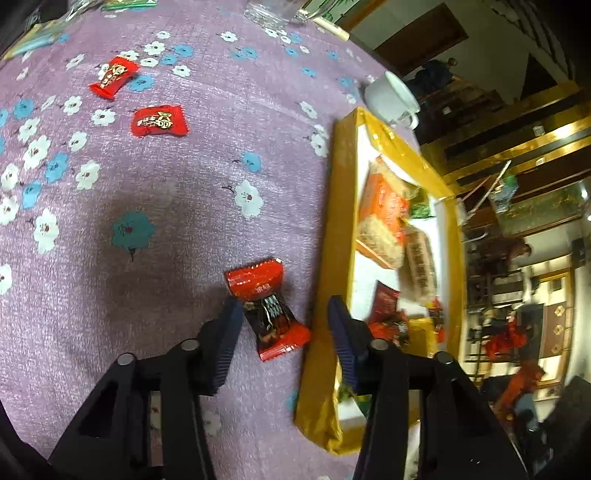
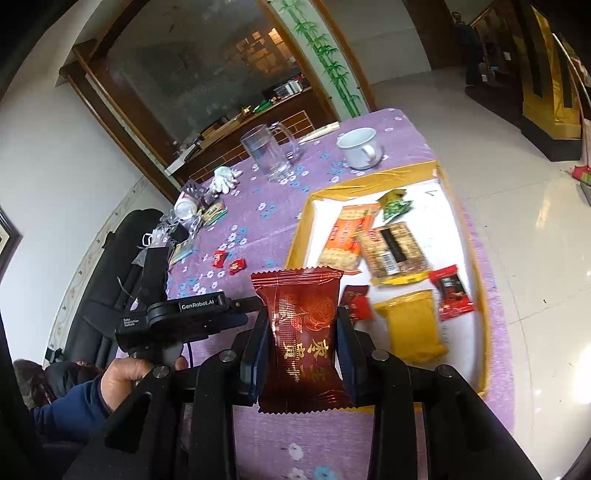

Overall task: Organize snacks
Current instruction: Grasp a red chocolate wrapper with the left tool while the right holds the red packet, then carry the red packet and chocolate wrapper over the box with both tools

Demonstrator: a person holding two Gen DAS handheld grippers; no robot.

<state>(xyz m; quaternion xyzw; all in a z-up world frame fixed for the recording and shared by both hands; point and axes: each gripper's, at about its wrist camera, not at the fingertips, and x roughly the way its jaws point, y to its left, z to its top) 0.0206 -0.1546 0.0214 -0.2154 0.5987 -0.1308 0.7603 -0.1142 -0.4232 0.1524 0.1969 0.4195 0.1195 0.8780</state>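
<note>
Left wrist view.
- Left gripper: jaws part-open and apart. A red-and-black candy packet lies on the purple floral tablecloth between the fingers. The left finger is at the packet's edge, and the right finger stands clear over the tray rim. No grip shows.
- Two red candies at 10 o'clock: one nearer, one beyond it, both loose on the cloth and well apart from the tray.
- Gold-rimmed tray at 3 o'clock, white inside, holding cracker packs and small red sweets. Blur hides the detail.
- White enamel mug at 1 o'clock, just past the tray's far corner.
- Glass mug at 12 o'clock, cut off by the frame.

Right wrist view.
- Right gripper: fingers pressed on both flanks of a dark red rose-print snack packet, held upright above the table's near edge, at 7 o'clock from the tray.
- Tray contents: orange cracker pack, brown biscuit pack, green sweet, yellow pouch, red-and-black candy, small red packet.
- The two red candies lie at 10 o'clock on the cloth.
- A hand in a blue sleeve grips the left device's handle at 8 o'clock.
- Clutter of small items sits at the table's far-left edge.

Progress, as judged: well advanced, with six or so snacks already in the tray. Left to do: the held rose packet, the candy between the left fingers, and the two red candies.
</note>
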